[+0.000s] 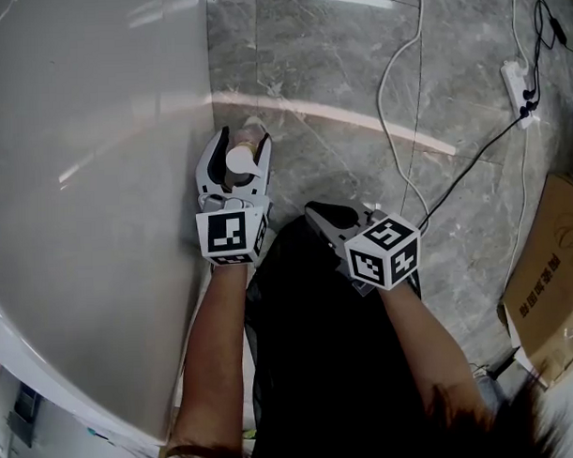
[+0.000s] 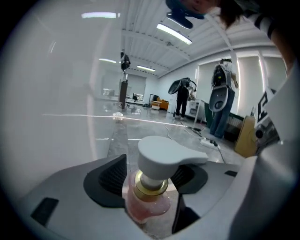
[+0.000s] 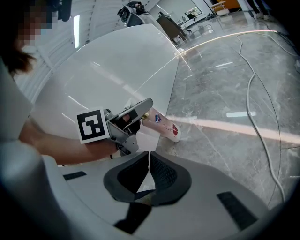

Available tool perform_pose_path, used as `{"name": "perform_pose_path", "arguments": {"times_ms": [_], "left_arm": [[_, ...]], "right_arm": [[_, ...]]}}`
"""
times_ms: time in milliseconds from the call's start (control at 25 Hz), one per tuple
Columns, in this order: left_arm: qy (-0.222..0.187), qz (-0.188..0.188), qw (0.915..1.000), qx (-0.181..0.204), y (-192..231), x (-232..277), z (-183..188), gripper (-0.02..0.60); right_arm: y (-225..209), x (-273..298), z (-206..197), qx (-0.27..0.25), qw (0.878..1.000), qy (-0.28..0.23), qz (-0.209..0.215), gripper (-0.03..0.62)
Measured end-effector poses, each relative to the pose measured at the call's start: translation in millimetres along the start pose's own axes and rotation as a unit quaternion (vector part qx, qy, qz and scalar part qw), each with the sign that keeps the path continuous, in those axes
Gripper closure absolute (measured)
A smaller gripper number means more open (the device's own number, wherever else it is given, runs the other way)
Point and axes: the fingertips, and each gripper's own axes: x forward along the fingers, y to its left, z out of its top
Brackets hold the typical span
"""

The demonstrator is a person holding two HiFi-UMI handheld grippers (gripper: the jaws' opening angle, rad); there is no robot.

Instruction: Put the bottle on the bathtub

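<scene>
**Seat the neck squarely before lifting**

The pink translucent pump bottle with a white head and gold collar point(image 2: 151, 187) stands tilted on the grey marble floor point(image 1: 356, 80). Its base is just beside the wall of the glossy white bathtub point(image 1: 88, 183). My left hand-held gripper point(image 1: 242, 140) has its jaws wide around the neck, and the pads do not seem to press. I'd centre the neck below the collar, close evenly, then lift upright over the tub's edge. My right hand-held gripper point(image 3: 149, 174) is closed, empty, held aside.
</scene>
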Motion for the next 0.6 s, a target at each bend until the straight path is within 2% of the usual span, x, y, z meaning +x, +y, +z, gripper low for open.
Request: {"name": "perform_pose_path", "arguments": {"times_ms": [80, 120, 360, 600], "left_arm": [[-0.001, -0.002, 0.9990, -0.045, 1.9, -0.8, -6.1, 0.293], [0.001, 0.000, 0.9985, -0.054, 2.7, -1.4, -9.4, 0.285], [0.036, 0.005, 0.9992, -0.015, -0.9, -4.8, -24.2, 0.284], [0.082, 0.014, 0.9965, -0.010, -6.4, -19.7, -30.9, 0.284]], "right_arm": [[-0.6, 0.9, -3.4, -0.002, 1.000, 0.006, 0.000, 0.559], [-0.9, 1.4, -4.8, -0.003, 1.000, 0.008, 0.001, 0.559], [-3.7, 0.8, -6.3, 0.004, 1.000, 0.008, -0.003, 0.559], [0.4, -7.8, 2.8, 0.017, 1.000, 0.000, -0.011, 0.559]]}}
